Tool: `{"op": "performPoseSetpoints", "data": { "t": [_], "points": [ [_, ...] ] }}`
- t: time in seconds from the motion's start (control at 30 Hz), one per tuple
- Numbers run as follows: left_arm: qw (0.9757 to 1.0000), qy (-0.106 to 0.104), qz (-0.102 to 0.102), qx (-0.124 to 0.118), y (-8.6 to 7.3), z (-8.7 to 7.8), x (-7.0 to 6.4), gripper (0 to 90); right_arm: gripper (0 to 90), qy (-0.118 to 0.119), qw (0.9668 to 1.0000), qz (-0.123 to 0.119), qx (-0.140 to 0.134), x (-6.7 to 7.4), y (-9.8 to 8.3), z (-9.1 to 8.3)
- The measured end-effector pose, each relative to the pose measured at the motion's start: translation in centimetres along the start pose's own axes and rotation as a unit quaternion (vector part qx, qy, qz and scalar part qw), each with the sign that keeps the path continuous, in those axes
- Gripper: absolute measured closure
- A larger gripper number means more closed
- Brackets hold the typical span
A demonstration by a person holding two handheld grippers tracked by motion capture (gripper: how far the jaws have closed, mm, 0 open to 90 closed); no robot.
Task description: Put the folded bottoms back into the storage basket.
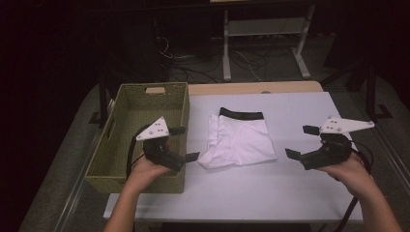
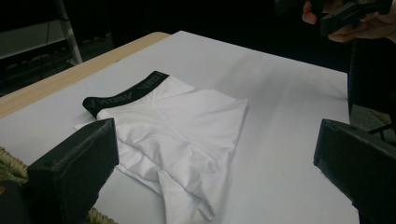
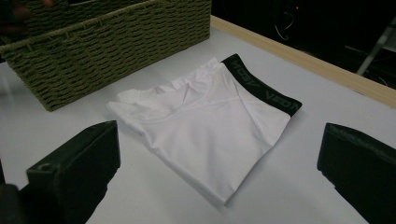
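A dim room is seen; behind the table (image 1: 290,104) a white-legged stand (image 1: 263,43) and floor cables (image 1: 203,65) are set.

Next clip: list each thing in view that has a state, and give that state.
White folded underwear with black waistband: folded, flat on the table, untouched.
Olive woven basket: upright, nothing seen inside.
Left gripper: open, over the basket's right rim.
Right gripper: open, right of the underwear, holding nothing.
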State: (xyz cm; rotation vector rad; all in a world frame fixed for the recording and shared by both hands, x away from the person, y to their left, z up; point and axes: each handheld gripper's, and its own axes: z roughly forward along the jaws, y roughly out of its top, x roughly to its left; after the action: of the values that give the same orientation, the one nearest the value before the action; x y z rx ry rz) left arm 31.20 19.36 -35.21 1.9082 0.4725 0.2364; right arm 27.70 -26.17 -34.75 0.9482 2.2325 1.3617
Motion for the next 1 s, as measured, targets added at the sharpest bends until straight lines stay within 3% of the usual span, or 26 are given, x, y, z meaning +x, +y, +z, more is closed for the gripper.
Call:
{"op": "performPoseSetpoints", "data": {
  "t": [1.0],
  "points": [
    [1.0, -0.004, -0.007, -0.003, -0.1, -0.1, 0.1, 0.0, 0.0, 0.002, 1.0, 0.008, -0.004, -0.3, -1.5, 0.6]
  ]
}}
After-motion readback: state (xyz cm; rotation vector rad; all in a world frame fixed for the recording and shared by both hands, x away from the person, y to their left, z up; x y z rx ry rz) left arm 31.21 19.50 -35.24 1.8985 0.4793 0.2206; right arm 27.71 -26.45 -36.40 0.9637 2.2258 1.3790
